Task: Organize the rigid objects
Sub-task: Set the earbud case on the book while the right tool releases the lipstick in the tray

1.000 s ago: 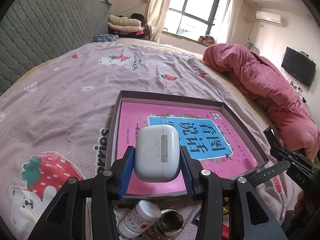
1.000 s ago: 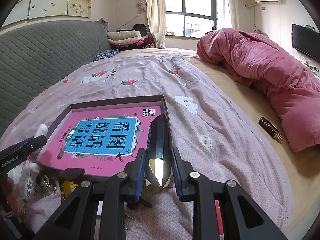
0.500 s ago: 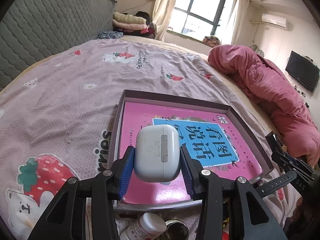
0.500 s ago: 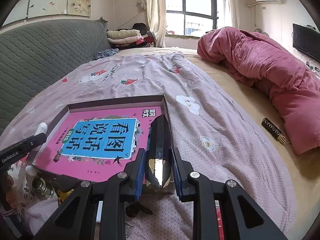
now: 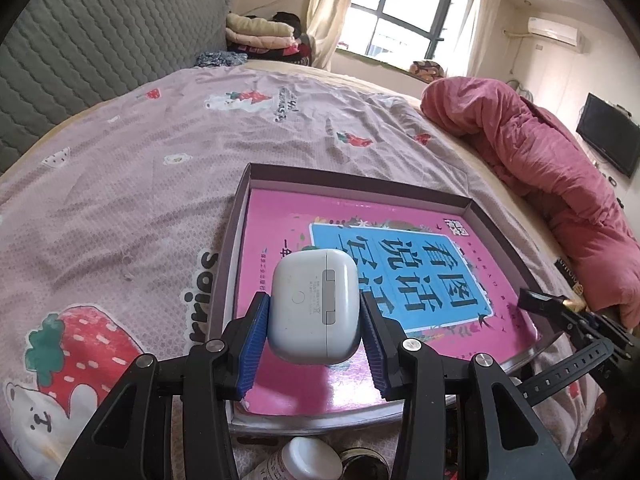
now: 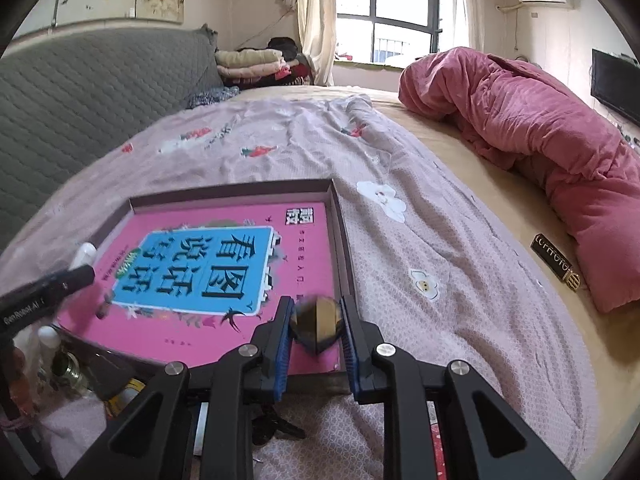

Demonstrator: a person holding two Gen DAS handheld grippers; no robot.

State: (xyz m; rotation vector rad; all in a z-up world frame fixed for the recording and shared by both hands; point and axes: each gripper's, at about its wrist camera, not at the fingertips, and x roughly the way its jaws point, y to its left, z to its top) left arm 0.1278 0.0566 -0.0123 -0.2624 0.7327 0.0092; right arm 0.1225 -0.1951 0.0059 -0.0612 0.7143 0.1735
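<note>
Left gripper (image 5: pixel 314 320): clamped on a white earbud case (image 5: pixel 314 306) by its flat sides, held above the near end of the tray (image 5: pixel 360 178) lined with a pink book (image 5: pixel 400 280). Case judged light, rigid, smooth, likely slippery; broad faces suit the pads. Right gripper (image 6: pixel 316 330): closed on a dark faceted object (image 6: pixel 316 324), blurred, over the tray's near right corner. Both grippers angled downward over the bedsheet (image 5: pixel 120 184).
</note>
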